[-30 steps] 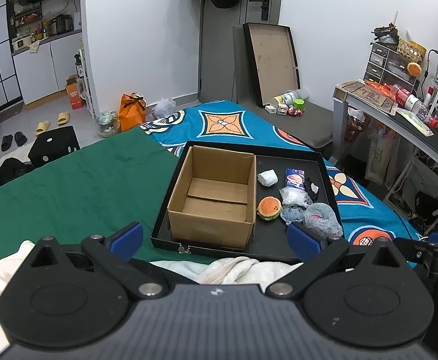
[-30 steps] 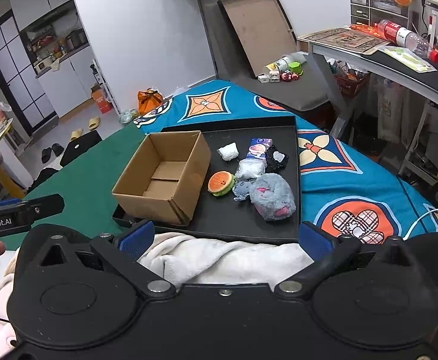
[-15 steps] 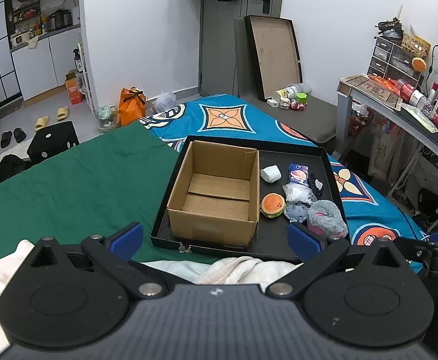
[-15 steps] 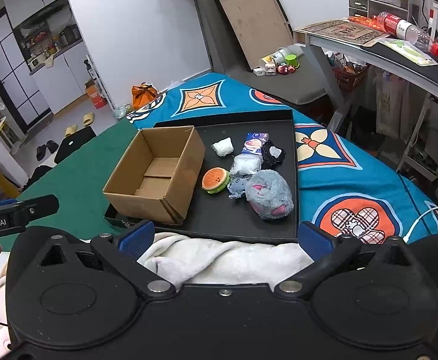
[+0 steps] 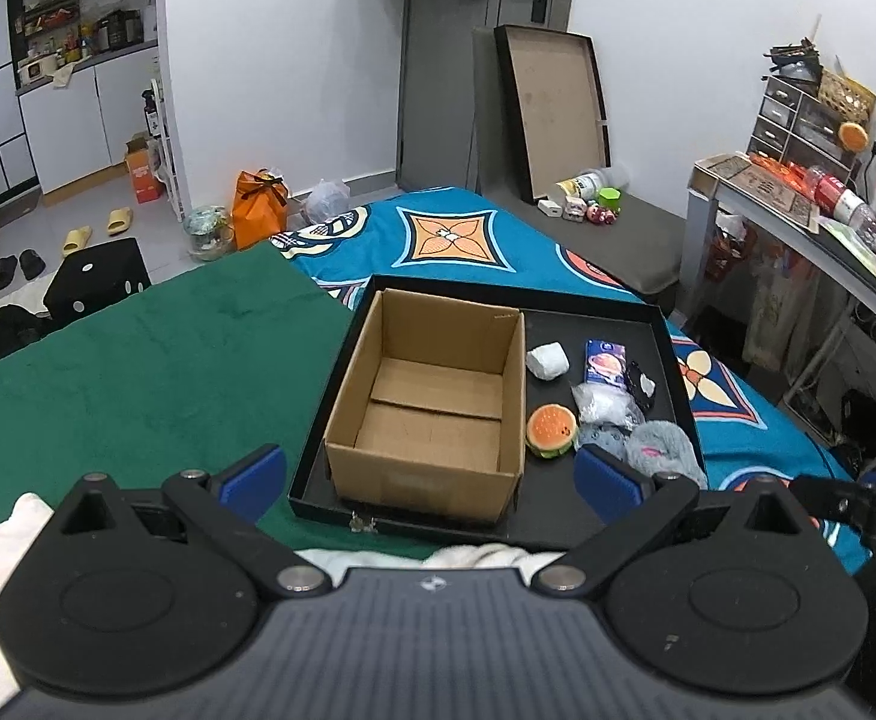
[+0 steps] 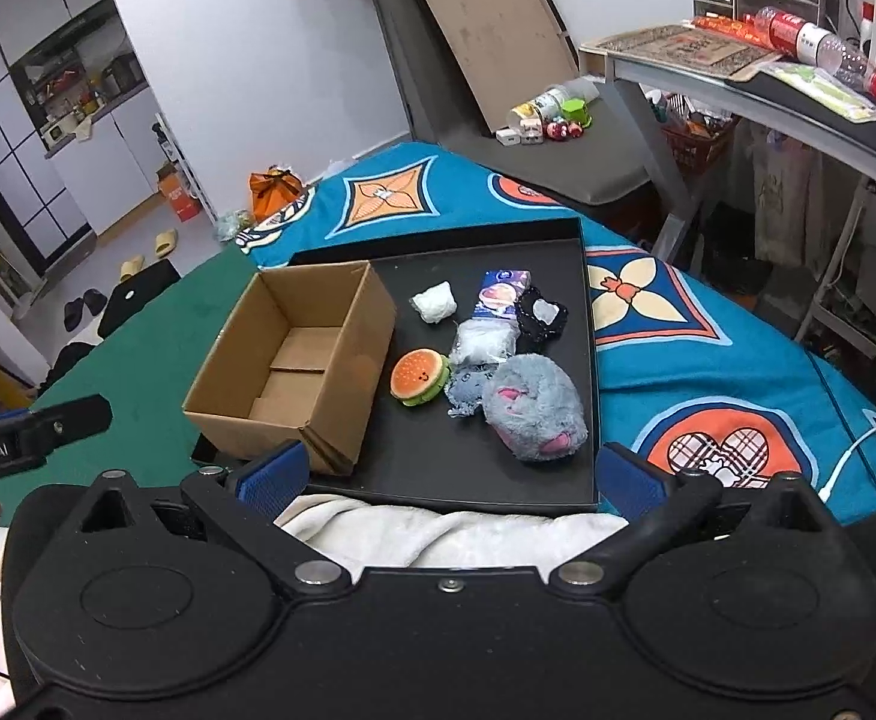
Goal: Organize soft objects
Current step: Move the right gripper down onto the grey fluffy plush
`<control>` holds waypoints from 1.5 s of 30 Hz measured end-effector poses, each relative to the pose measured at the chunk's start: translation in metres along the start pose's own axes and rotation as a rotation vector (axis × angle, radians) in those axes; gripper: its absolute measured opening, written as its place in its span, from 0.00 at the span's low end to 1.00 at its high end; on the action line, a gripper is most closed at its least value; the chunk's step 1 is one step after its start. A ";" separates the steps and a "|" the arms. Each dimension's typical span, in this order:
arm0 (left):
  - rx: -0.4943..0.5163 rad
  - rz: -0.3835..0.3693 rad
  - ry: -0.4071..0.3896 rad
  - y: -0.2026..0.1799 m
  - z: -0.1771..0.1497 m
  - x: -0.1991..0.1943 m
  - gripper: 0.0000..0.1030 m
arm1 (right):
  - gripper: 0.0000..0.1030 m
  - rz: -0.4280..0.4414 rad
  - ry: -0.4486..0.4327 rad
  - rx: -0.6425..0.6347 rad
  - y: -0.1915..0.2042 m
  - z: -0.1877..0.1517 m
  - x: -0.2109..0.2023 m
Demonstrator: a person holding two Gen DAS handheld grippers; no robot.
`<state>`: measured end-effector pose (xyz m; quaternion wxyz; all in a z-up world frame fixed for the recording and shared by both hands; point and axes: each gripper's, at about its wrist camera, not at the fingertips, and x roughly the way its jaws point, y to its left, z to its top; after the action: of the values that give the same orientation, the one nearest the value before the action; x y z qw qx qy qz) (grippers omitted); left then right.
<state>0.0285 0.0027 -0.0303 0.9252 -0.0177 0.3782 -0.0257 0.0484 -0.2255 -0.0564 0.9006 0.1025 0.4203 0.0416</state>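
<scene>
An empty cardboard box [image 5: 438, 396] [image 6: 300, 372] stands on the left of a black tray [image 5: 666, 336] [image 6: 486, 480] on the bed. Right of the box lie a burger plush [image 5: 551, 429] [image 6: 419, 375], a grey fluffy plush [image 5: 663, 450] [image 6: 534, 414], a white wad [image 5: 547, 360] [image 6: 434, 302], a clear bag [image 6: 481, 343], a blue packet [image 5: 605, 362] [image 6: 501, 294] and a black item [image 6: 540, 318]. My left gripper [image 5: 432, 474] is open and empty, short of the tray's near edge. My right gripper [image 6: 450, 474] is open and empty, likewise near the tray's front.
A green blanket [image 5: 138, 372] covers the bed's left, a blue patterned sheet [image 6: 708, 360] its right. White cloth [image 6: 438, 534] lies below the grippers. A desk [image 6: 768, 96] stands at right. A tray lid [image 5: 552, 108] leans on the far wall.
Both grippers have moved a little forward toward the tray, so box and toys look larger. Both stay open and empty.
</scene>
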 end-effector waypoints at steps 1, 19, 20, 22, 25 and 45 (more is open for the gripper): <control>-0.002 0.004 0.001 0.000 0.001 0.003 0.99 | 1.00 -0.001 0.003 0.000 -0.001 0.001 0.003; -0.027 0.089 0.071 0.008 0.016 0.069 0.98 | 1.00 -0.021 0.091 0.040 -0.037 0.017 0.068; -0.028 0.095 0.077 0.009 0.016 0.073 0.97 | 1.00 -0.019 0.096 0.043 -0.039 0.018 0.072; -0.025 0.107 0.087 0.011 0.016 0.081 0.97 | 1.00 -0.007 0.104 0.051 -0.043 0.021 0.080; -0.025 0.129 0.097 0.016 0.016 0.093 0.97 | 1.00 0.004 0.108 0.050 -0.046 0.023 0.091; 0.002 0.166 0.282 0.057 0.022 0.176 0.66 | 0.99 -0.084 0.194 -0.114 -0.032 0.027 0.158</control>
<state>0.1712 0.0488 -0.1409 0.8618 0.0182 0.5046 0.0485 0.1704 -0.2353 -0.1641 0.8612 0.0288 0.5061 0.0373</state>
